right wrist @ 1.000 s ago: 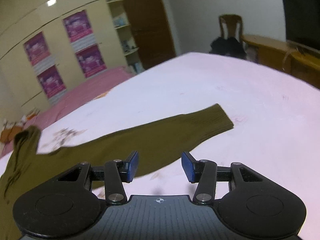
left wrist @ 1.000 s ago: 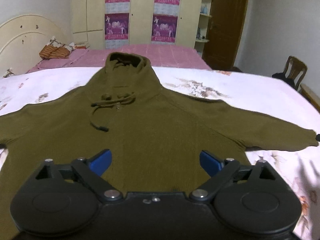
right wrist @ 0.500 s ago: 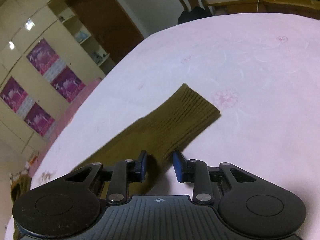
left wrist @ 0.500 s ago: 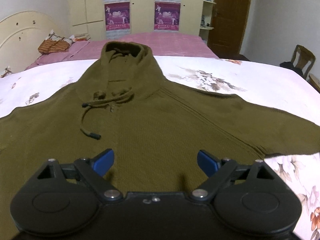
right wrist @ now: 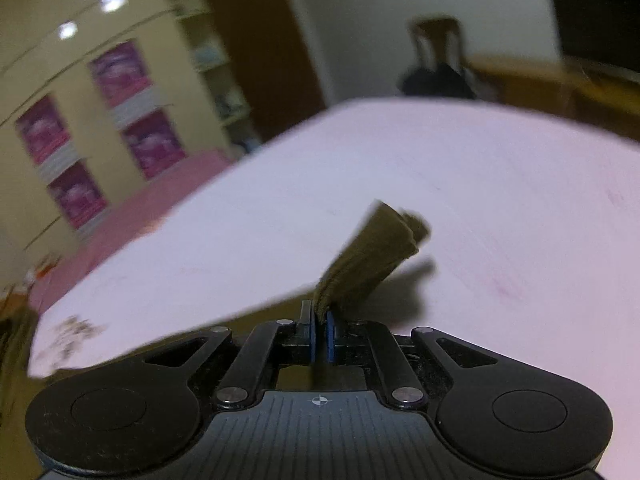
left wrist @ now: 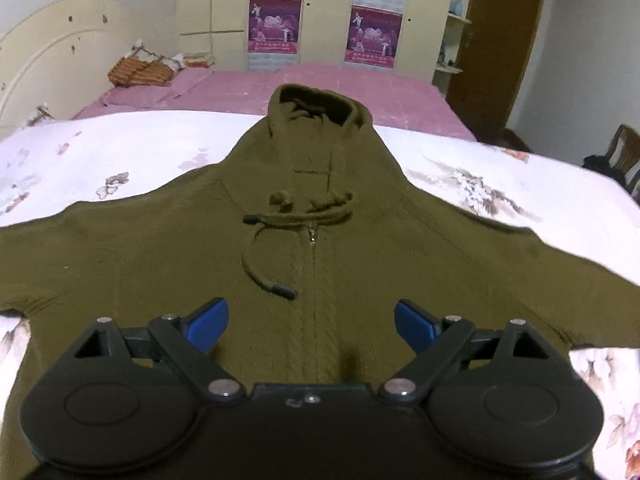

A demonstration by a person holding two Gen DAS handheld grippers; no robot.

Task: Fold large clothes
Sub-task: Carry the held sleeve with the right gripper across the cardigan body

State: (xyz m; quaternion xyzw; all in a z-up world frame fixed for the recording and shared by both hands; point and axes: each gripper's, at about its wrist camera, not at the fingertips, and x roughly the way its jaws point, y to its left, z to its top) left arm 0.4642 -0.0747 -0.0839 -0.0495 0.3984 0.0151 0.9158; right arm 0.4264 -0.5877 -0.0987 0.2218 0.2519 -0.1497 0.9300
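Observation:
An olive-green hooded sweater [left wrist: 312,240] lies spread flat on the white floral bed sheet [left wrist: 120,152], hood far, both sleeves stretched out sideways. My left gripper [left wrist: 311,326] is open and empty, its blue pads hovering over the sweater's lower front by the zipper. My right gripper [right wrist: 319,334] is shut on the ribbed cuff of the sweater's sleeve [right wrist: 372,256], which sticks up lifted off the sheet [right wrist: 440,184]. The rest of that sleeve is hidden below the gripper.
A pink bedspread [left wrist: 320,88] and an orange pillow [left wrist: 140,72] lie beyond the sheet, with a headboard at left. Wardrobes with posters line the back wall. A wooden chair [right wrist: 436,60] and a desk stand past the bed's right side.
My right gripper has closed on the sleeve cuff and raised it off the sheet. My left gripper has shifted toward the sweater's centre, staying open.

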